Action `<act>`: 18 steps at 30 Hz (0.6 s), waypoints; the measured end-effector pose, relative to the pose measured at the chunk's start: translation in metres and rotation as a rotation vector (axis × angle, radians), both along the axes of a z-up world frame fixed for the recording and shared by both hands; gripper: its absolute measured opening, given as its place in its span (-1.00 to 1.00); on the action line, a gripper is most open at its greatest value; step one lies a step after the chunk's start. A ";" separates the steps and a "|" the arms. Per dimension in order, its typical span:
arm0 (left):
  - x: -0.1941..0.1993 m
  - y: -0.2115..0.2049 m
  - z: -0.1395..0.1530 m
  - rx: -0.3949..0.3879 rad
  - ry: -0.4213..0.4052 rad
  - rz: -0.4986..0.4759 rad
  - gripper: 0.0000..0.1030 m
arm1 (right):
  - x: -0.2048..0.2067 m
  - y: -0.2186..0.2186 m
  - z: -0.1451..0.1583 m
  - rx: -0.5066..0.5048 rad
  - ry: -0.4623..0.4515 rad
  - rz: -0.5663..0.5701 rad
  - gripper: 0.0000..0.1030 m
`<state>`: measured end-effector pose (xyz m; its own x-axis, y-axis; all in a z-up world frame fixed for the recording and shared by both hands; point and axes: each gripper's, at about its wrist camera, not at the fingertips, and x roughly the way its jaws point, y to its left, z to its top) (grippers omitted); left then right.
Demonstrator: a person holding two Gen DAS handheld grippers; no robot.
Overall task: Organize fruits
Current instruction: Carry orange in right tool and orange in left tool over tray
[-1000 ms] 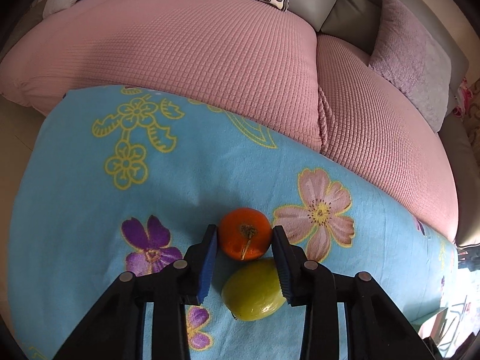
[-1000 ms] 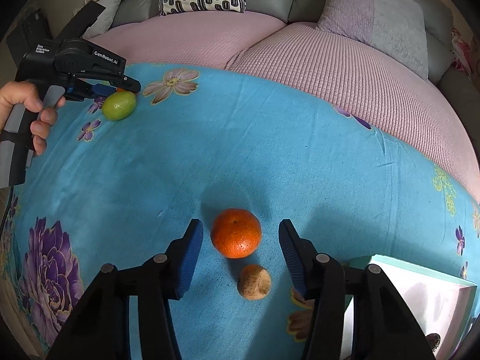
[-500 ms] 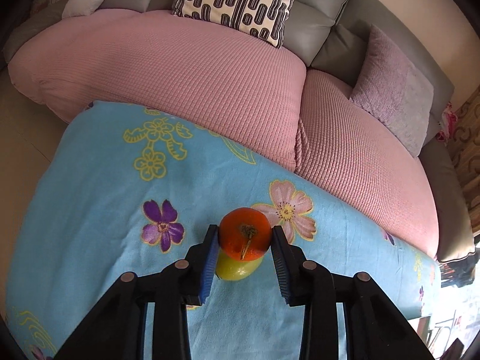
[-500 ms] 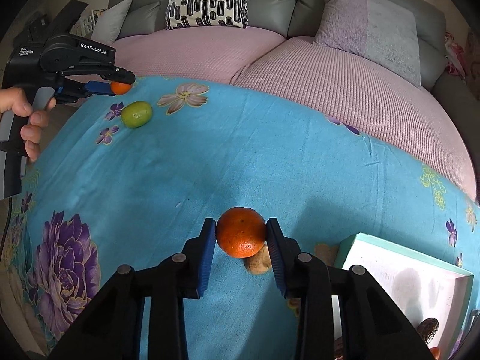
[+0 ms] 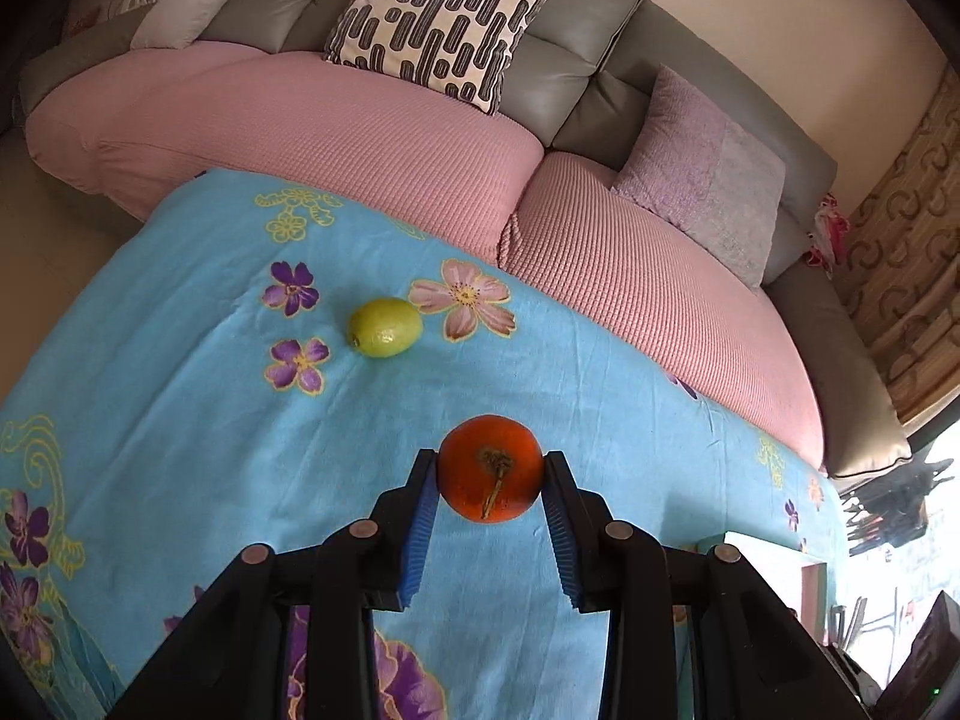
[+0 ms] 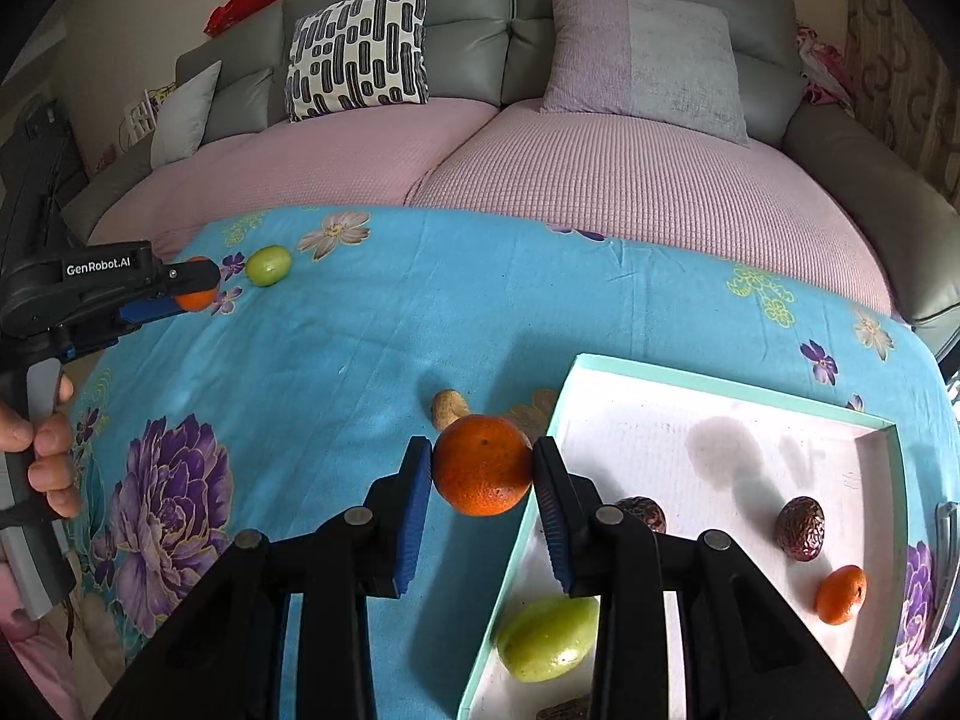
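Observation:
My left gripper [image 5: 489, 480] is shut on a small orange [image 5: 489, 468] with its stem facing me, held above the blue floral cloth. A green lemon [image 5: 385, 326] lies on the cloth further off to the left. My right gripper [image 6: 482, 468] is shut on a larger orange [image 6: 482, 465], raised beside the left rim of a white tray [image 6: 690, 378] with a teal edge. Inside the tray lie a green fruit [image 6: 549, 636], two dark wrinkled fruits [image 6: 800, 527] and a small orange [image 6: 841, 594]. The left gripper [image 6: 195, 291] also shows far left in the right wrist view.
A small tan fruit [image 6: 447, 407] sits on the cloth [image 6: 360, 360] just behind the right orange. A pink sofa cushion [image 5: 360, 120] borders the cloth at the back, with pillows [image 5: 438, 24] on it. A hand [image 6: 42, 450] holds the left gripper's handle.
Both grippers closed on their oranges and lifted them. The left one rose and drew back from the green lemon; the right one moved right to the tray's edge.

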<state>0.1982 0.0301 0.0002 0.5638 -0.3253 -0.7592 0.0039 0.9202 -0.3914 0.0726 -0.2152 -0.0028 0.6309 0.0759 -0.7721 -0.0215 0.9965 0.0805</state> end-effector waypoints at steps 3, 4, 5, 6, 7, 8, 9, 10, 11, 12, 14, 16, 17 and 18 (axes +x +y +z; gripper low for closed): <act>-0.023 -0.016 0.002 0.026 -0.007 -0.034 -0.29 | -0.011 -0.012 0.002 0.015 -0.008 -0.040 -0.30; -0.029 -0.022 0.004 0.031 -0.009 -0.047 -0.29 | -0.015 -0.017 0.004 0.026 -0.011 -0.054 -0.30; -0.035 -0.027 0.006 0.033 -0.016 -0.057 -0.29 | -0.019 -0.021 0.005 0.040 -0.017 -0.066 -0.30; -0.042 -0.032 0.008 0.033 -0.024 -0.067 -0.28 | -0.025 -0.025 0.007 0.051 -0.024 -0.075 -0.30; -0.050 -0.037 0.009 0.029 -0.030 -0.077 -0.28 | -0.030 -0.028 0.008 0.057 -0.029 -0.084 -0.30; -0.056 -0.041 0.009 0.020 -0.036 -0.089 -0.28 | -0.035 -0.032 0.008 0.063 -0.031 -0.093 -0.30; -0.061 -0.047 0.009 0.014 -0.037 -0.104 -0.28 | -0.038 -0.035 0.008 0.065 -0.030 -0.103 -0.30; -0.064 -0.053 0.008 0.014 -0.034 -0.119 -0.29 | -0.041 -0.039 0.007 0.067 -0.027 -0.111 -0.30; -0.068 -0.061 0.009 0.018 -0.037 -0.135 -0.29 | -0.044 -0.043 0.007 0.067 -0.026 -0.119 -0.30; -0.070 -0.067 0.010 0.024 -0.043 -0.151 -0.28 | -0.048 -0.047 0.007 0.066 -0.028 -0.128 -0.30; -0.076 -0.081 0.013 0.034 -0.057 -0.188 -0.28 | -0.051 -0.057 0.008 0.061 -0.031 -0.151 -0.30; -0.079 -0.094 0.013 0.047 -0.065 -0.224 -0.29 | -0.053 -0.068 0.008 0.062 -0.030 -0.180 -0.30; -0.081 -0.100 0.013 0.054 -0.065 -0.240 -0.29 | -0.053 -0.074 0.007 0.064 -0.025 -0.197 -0.30; -0.083 -0.106 0.012 0.061 -0.064 -0.256 -0.28 | -0.054 -0.081 0.006 0.066 -0.020 -0.216 -0.30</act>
